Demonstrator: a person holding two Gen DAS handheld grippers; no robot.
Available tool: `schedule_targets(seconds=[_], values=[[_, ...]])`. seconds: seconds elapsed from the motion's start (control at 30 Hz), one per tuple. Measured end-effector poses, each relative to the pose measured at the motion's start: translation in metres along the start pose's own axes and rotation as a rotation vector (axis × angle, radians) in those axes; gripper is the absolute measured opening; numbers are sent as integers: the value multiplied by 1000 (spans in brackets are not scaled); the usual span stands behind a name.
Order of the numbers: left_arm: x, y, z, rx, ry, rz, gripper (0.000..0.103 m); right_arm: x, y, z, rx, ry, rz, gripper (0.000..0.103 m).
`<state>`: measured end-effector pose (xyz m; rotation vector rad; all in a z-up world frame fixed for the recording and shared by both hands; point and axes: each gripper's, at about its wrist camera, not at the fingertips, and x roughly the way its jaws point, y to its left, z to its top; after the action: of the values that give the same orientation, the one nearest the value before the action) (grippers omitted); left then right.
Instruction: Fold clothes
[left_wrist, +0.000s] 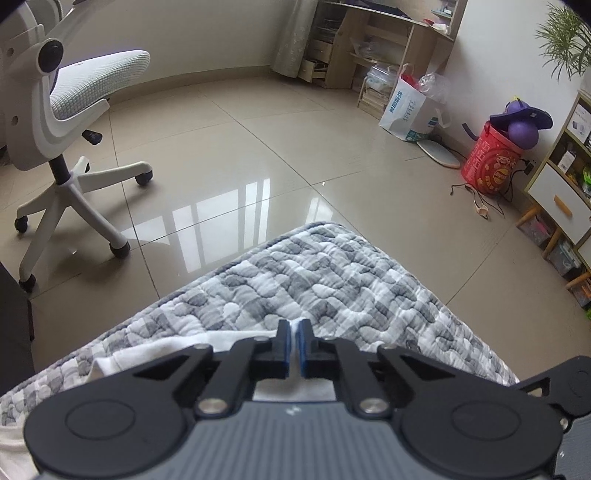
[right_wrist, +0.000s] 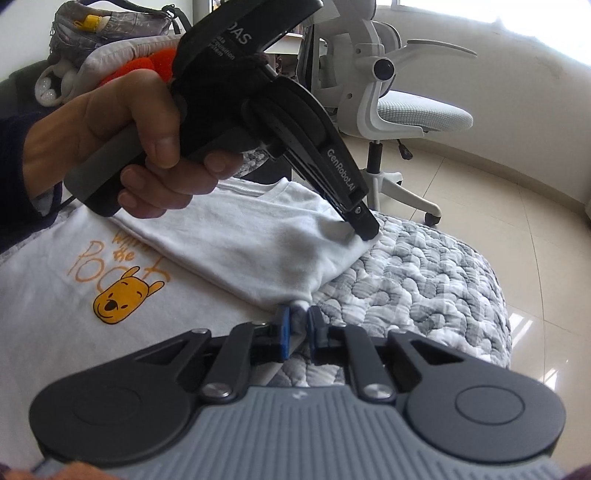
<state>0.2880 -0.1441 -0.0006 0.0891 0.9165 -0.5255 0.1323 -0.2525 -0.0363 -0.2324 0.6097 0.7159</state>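
Note:
A white T-shirt (right_wrist: 236, 243) with a yellow bear print (right_wrist: 118, 299) and orange lettering lies on a grey-and-white quilted cover (right_wrist: 424, 280). One side is folded over the print side. My left gripper (left_wrist: 294, 325) is shut on a white edge of the shirt (left_wrist: 155, 354); it also shows in the right wrist view (right_wrist: 364, 229), held by a hand, pinching the far corner of the fold. My right gripper (right_wrist: 297, 314) is shut on the near corner of the same folded edge.
A white office chair (left_wrist: 74, 110) stands on the tiled floor (left_wrist: 258, 147) beyond the cover's edge. A wooden shelf (left_wrist: 369, 48), paper bag (left_wrist: 410, 107), red bucket (left_wrist: 491, 162) and cabinet (left_wrist: 561, 192) line the far wall. A bag and plush toys (right_wrist: 110, 44) lie behind the shirt.

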Motion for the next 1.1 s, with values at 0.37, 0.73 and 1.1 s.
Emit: schedule_targets(seconds=[0.37,0.73,1.1], values=[[4,17,-2,-158,-69,-4,4,-5,-3,-6,16,-15,-17,8],[9,32,-11,-274,-89,-71,6,1,0,-3,40,12,-43,10],[-47,33,-24,-271,-172,-73,29,-27,-17,15,185,-65,-57,27]])
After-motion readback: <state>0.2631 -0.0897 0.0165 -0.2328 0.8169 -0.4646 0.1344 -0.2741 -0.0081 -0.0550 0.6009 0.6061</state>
